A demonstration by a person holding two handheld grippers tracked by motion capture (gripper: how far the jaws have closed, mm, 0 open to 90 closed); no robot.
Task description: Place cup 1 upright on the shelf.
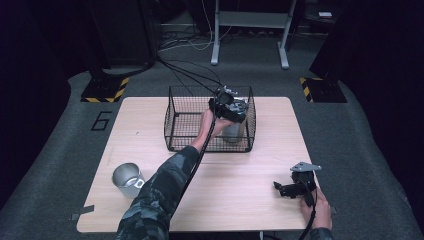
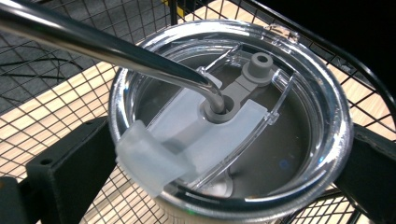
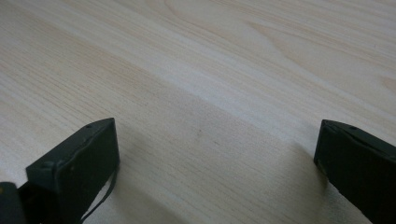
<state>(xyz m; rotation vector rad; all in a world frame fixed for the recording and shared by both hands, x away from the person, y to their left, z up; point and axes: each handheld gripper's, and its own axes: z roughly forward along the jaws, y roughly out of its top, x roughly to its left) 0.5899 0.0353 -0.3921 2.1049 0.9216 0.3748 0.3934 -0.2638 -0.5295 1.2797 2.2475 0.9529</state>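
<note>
Two cups: lidded cup [image 2: 229, 121] with straw [image 2: 107, 44] in wire basket [image 1: 175, 125], held by left tongs [image 1: 231, 107]; open cup [image 1: 127, 177] at 8 o'clock. Right tongs [image 3: 215, 154] wide, empty, on worktop [image 1: 240, 170].

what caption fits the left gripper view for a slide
Left gripper clasping a steel tumbler with clear lid and bent metal straw inside the wire basket.

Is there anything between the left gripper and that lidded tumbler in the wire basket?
Nothing visible. In the left gripper view, the left gripper has a black jaw on each side of the tumbler, right below its clear lid. The metal straw leans off to one side above the jaws. The wire basket surrounds the tumbler but sits outside the jaws.
</note>
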